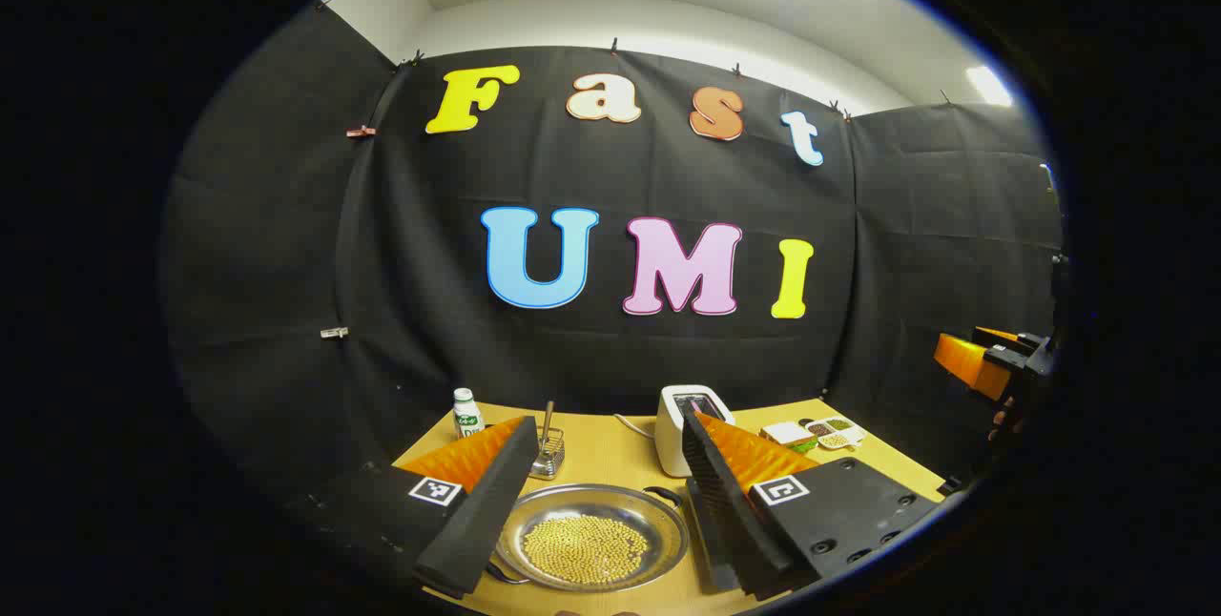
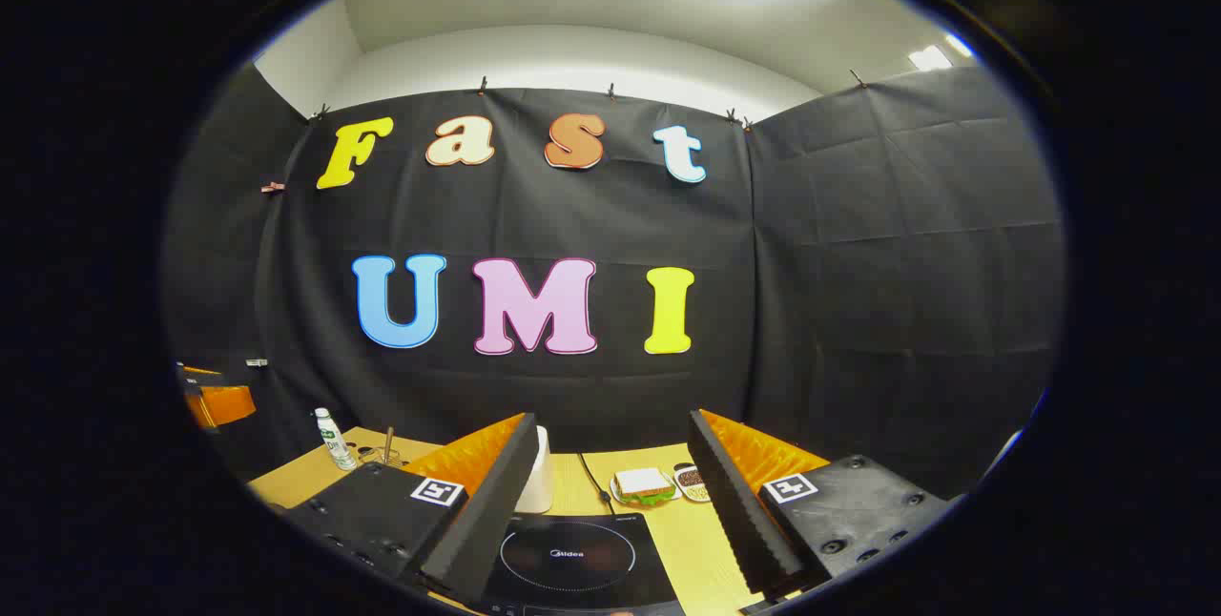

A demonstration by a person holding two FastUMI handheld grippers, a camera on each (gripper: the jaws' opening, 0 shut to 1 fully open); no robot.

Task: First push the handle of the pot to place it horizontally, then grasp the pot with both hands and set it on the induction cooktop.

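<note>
Both views look level toward the booth wall: left above the pot [image 1: 593, 540], right above the cooktop [image 2: 580, 561].

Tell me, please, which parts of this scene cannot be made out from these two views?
- Shallow steel pot of yellow beans, left gripper view: its near handle and left rim sit behind the left gripper finger.
- Black induction cooktop, right gripper view: near edge cut off, left side behind the right gripper finger.

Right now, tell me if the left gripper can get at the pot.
Probably yes. The left gripper is open, and the pot of yellow beans lies on the table right between its fingers, with nothing in between. It looks raised above it, so it must come down.
</note>
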